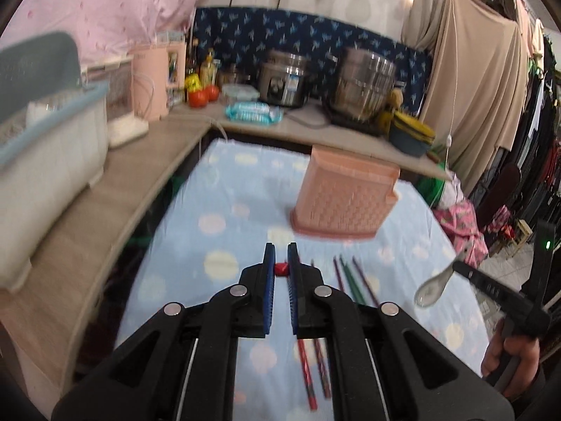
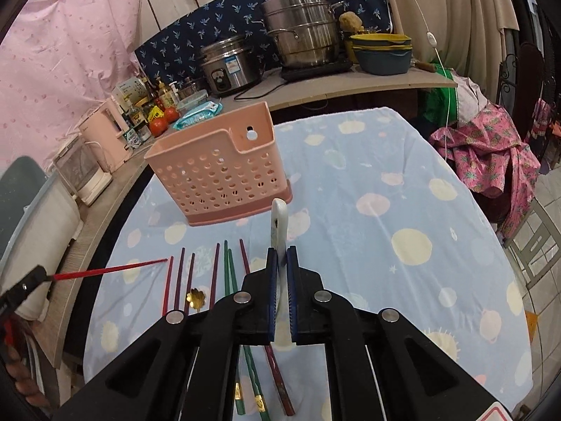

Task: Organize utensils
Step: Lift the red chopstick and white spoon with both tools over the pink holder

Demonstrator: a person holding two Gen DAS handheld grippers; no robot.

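My left gripper (image 1: 281, 245) is shut on a red chopstick (image 1: 281, 269), which shows end-on between the blue pads. In the right wrist view the red chopstick (image 2: 112, 268) sticks out level from the left gripper (image 2: 38, 274) above the table. My right gripper (image 2: 281, 249) is shut on the handle of a white ceramic spoon (image 2: 278, 221), whose bowl (image 1: 429, 289) hangs in the air at the right. A pink perforated utensil holder (image 2: 217, 175) stands upright on the blue spotted tablecloth (image 2: 385, 245), beyond both grippers. Several chopsticks (image 2: 178, 280) and a gold flower-shaped spoon (image 2: 195, 296) lie on the cloth.
A wooden counter (image 1: 87, 231) wraps the table's left and far sides, carrying a dish rack (image 1: 45, 147), pink kettle (image 1: 154, 80), tomatoes (image 1: 203, 96), rice cooker (image 1: 284, 82) and steamer pot (image 1: 364, 84). Pink cloth on a chair (image 2: 491, 154) is at the right.
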